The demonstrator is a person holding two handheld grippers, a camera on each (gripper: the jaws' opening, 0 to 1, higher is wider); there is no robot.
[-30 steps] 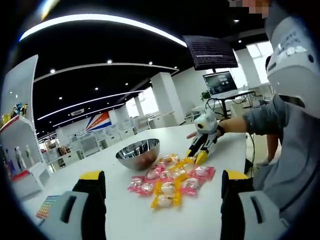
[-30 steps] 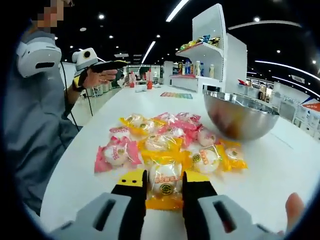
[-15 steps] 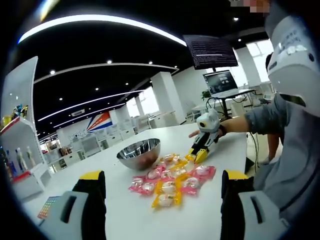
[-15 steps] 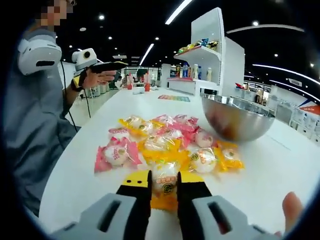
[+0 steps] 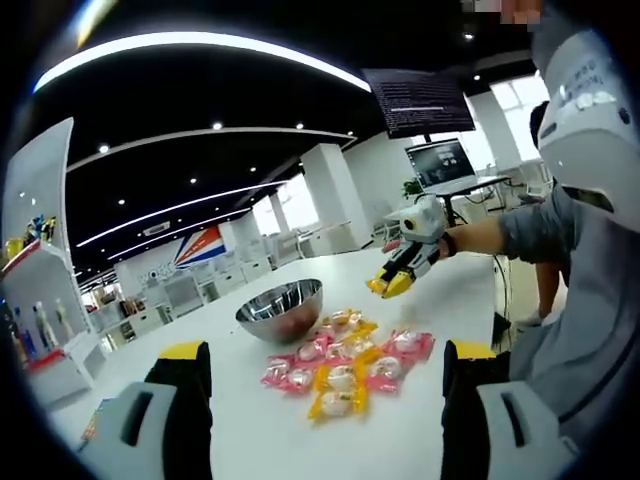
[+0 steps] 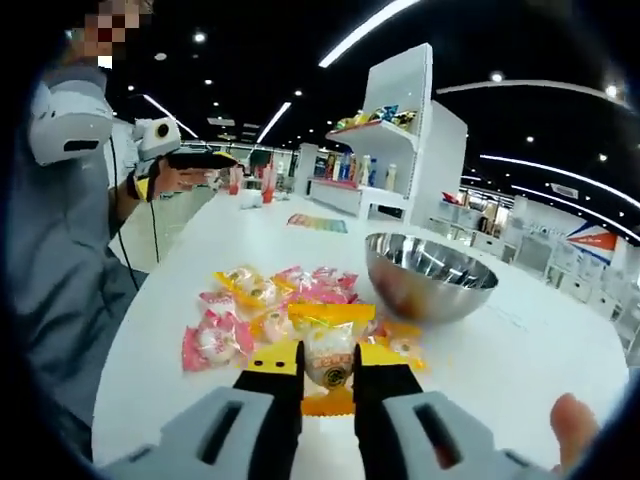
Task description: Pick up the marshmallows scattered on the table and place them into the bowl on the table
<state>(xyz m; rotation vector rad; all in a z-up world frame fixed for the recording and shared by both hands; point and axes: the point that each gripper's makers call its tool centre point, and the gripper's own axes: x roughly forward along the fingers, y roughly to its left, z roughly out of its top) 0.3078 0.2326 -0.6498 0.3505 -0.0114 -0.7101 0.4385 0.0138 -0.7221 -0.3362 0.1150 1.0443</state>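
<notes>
My right gripper [image 6: 327, 362] is shut on a yellow-wrapped marshmallow [image 6: 326, 345] and holds it above the white table [image 6: 520, 345]. Beyond it lies a pile of several pink and yellow marshmallow packets [image 6: 245, 310], with the steel bowl [image 6: 430, 278] to their right. The left gripper view has the same pile [image 5: 345, 362] in front of the bowl [image 5: 280, 310]. My left gripper [image 5: 327, 352] stands wide open with nothing between its jaws, back from the pile. In that view the right gripper [image 5: 392, 282] hangs raised past the pile. The left gripper [image 6: 185, 157] is held up at far left.
A person in grey [image 6: 60, 260] sits along the table's edge. A white shelf with bottles and toys [image 6: 395, 150] stands behind the table, with a colourful sheet [image 6: 318, 222] lying at the far end. Laptop on a stand [image 5: 442, 168] beyond the table. Bare tabletop [image 5: 250, 435] surrounds the pile.
My right gripper has risen off the table with the yellow marshmallow packet clamped in it, away from the pile. The left gripper has stayed open and nearly still.
</notes>
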